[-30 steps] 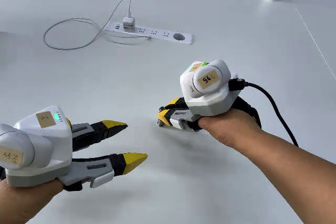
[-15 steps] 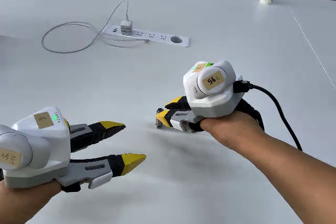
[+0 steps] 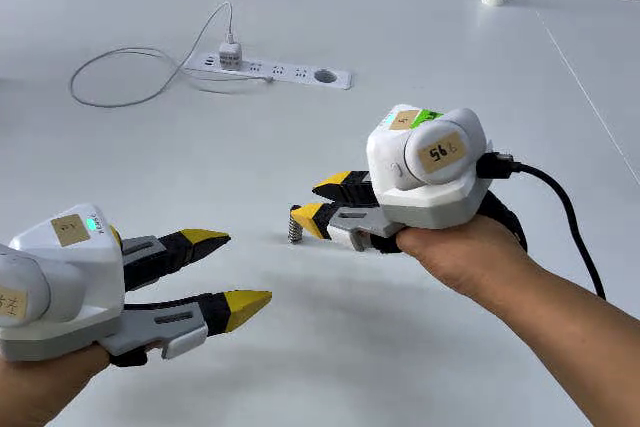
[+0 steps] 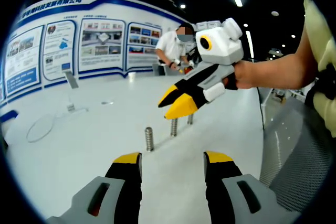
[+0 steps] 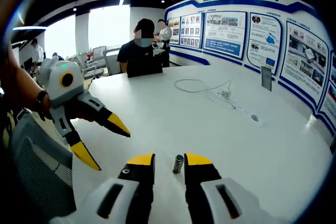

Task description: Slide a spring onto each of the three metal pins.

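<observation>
Spring (image 5: 178,163) stood upright just ahead of the right gripper (image 5: 169,160), between its narrowly parted tips, unclamped; the left gripper (image 3: 235,267), well apart, gaped wide and held nothing.

A tan sticker (image 3: 441,151) on the right claw (image 3: 314,201) body reads "56".

yellow-tipped left gripper (image 3: 245,267), silver spring (image 3: 295,228), white table (image 3: 400,47).
</observation>
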{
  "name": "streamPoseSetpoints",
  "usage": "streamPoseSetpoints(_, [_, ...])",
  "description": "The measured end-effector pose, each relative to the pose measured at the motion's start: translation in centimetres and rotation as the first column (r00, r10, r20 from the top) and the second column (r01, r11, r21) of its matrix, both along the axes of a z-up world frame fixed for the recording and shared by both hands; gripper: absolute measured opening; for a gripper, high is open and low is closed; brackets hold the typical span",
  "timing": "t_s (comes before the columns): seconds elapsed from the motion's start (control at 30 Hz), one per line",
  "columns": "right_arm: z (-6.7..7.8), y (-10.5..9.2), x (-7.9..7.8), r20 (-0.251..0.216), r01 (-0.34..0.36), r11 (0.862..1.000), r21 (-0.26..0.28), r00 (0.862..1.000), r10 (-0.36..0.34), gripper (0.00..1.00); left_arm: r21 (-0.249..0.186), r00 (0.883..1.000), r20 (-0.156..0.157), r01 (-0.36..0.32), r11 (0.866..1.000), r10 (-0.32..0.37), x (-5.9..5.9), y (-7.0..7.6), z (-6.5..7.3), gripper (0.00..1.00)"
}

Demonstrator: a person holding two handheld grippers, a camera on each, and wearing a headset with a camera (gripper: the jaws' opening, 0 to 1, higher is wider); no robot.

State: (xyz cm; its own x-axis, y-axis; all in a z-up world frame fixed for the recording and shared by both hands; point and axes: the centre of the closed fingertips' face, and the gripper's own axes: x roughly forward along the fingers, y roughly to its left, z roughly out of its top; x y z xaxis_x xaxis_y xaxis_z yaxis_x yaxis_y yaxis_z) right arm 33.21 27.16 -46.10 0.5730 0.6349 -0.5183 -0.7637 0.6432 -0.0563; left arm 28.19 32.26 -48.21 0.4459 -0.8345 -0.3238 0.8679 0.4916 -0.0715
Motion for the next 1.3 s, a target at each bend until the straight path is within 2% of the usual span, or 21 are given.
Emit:
streamPoseSetpoints(0.27, [0.0, -0.6, -2.3, 0.0, -0.036, 0.999, -0.001, 0.999, 0.036, 0.25, -0.004, 1.0, 0.006, 0.003, 1.0, -0.003, -0.2, -0.2, 0.5, 0.5])
streamPoseSetpoints(0.37, [0.1, -1.1, -3.0, -0.003, -0.035, 0.999, 0.014, 0.999, 0.035, 0.26, -0.005, 1.0, 0.007, 0.001, 1.0, -0.001, -0.2, -0.1, 0.6, 0.5])
streamPoseSetpoints(0.63, [-0.2, -4.0, -4.6, -0.002, 0.004, 1.0, 0.026, 1.0, -0.004, 0.28, -0.005, 1.0, 0.013, 0.009, 1.0, -0.009, -0.5, -0.4, 0.9, 0.52])
streamPoseSetpoints(1.03, [0.0, -8.8, -4.9, 0.021, 0.103, 0.993, 0.05, 0.994, -0.104, 0.32, 0.0, 1.0, 0.019, 0.02, 1.0, -0.02, -0.8, -0.8, 1.1, 0.56])
streamPoseSetpoints(1.3, [-0.6, -11.6, -5.5, 0.018, 0.156, 0.986, 0.052, 0.987, -0.158, 0.37, 0.005, 1.0, 0.008, 0.015, 1.0, -0.015, -0.8, -0.6, 0.7, 0.57])
